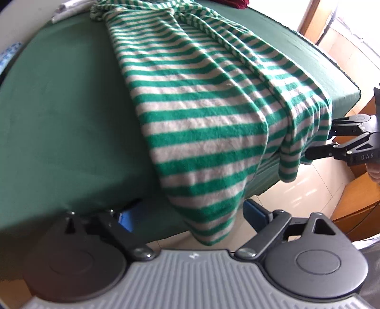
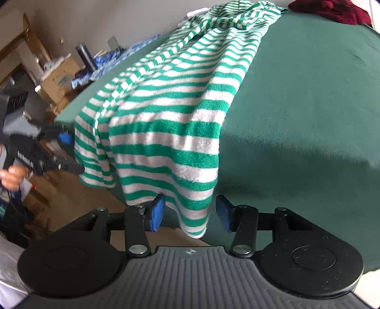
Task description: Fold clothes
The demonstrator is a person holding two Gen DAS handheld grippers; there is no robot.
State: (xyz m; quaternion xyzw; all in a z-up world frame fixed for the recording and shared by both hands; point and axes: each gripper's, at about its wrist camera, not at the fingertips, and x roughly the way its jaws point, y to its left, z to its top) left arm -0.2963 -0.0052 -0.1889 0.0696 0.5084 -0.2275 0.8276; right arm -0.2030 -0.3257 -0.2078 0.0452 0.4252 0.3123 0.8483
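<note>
Blue pads (image 2: pixel 157 212) of the right tool (image 2: pixel 190 215) stand apart at the near edge of the counter (image 2: pixel 308 118), with the low corner of the striped garment (image 2: pixel 171 133) hanging between them; neither pad presses the cloth, so nothing is clamped.

Going left to right in the left wrist view: bare green counter (image 1: pixel 59 118), then the garment (image 1: pixel 201 114), then the right tool (image 1: pixel 329 142) at the garment's right-hand hanging corner. The left tool (image 1: pixel 185 219) has its jaws wide apart either side of the left hanging corner, also holding nothing.

The garment lies as a long band, its long axis running from the near edge away to a bunched far end, with the hem draped over the near edge. A dark red cloth (image 2: pixel 330 10) sits at the far right.

Each tool is nearest its own hem corner. My judgement: both corners lie straight ahead of the jaws, so closing on them comes next.
</note>
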